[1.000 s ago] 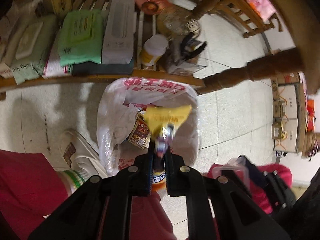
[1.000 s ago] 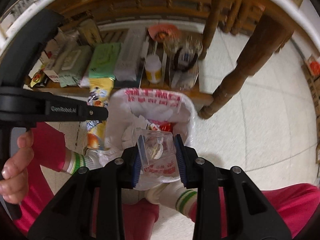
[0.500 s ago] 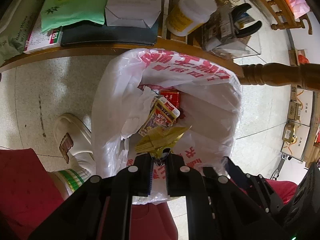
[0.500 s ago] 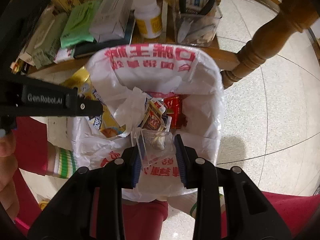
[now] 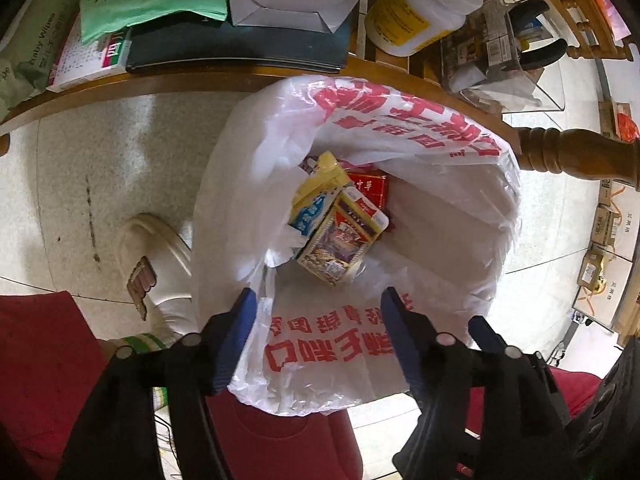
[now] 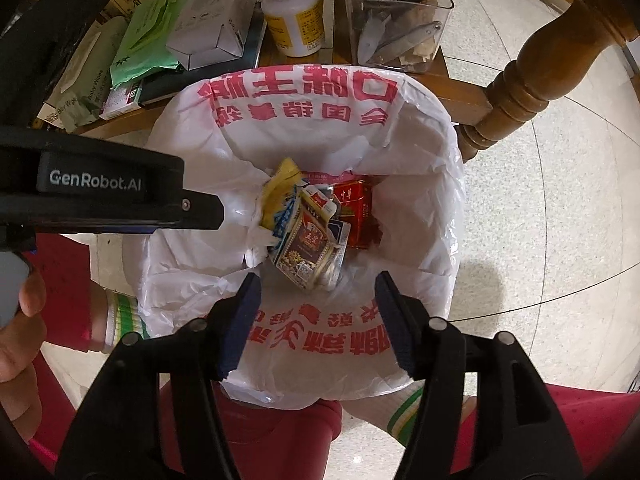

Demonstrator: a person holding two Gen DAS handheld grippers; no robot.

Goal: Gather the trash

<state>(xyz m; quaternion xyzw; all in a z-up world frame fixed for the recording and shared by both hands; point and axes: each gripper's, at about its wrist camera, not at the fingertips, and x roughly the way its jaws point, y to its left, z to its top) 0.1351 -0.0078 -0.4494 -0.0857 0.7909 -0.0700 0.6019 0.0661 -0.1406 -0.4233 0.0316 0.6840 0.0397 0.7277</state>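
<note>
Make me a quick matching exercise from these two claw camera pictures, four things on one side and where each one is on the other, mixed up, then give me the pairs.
Things:
1. red cigarette pack
2. white pill bottle
3. white slipper
4. left claw

Places:
A. on the floor beside the bag
B. open above the bag's near rim
C. down inside the white trash bag
D. on the low wooden shelf behind the bag

Pairs: 1-C, 2-D, 3-A, 4-B
</note>
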